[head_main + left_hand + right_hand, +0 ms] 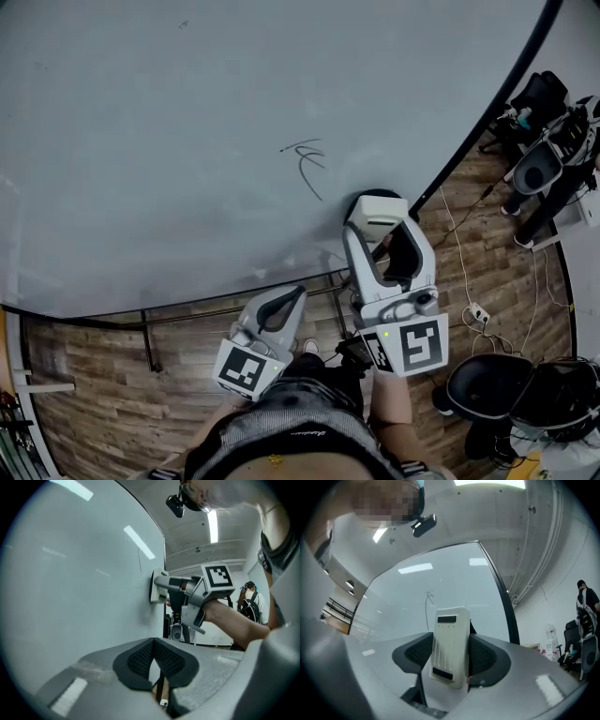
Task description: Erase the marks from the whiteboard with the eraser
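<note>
Whiteboard (187, 141): smooth, glossy pale sheet with a dark edge strip; ceiling lights are mirrored in it.
Marks (307, 159): a thin dark scribble with a long tail, too fine to read.
Eraser (377, 214): cream ribbed plastic block set against the board, just below and right of the marks; its wiping face is hidden.
Right gripper (449, 656): dimpled black pads clamped on the eraser's sides.
Left gripper (154, 660): held low beside the board, pads pressed together with nothing between them.

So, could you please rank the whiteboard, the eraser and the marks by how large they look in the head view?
1. whiteboard, by far the largest
2. eraser and marks, close: similar spread, though the marks are only thin lines, so I would not rank them.
</note>
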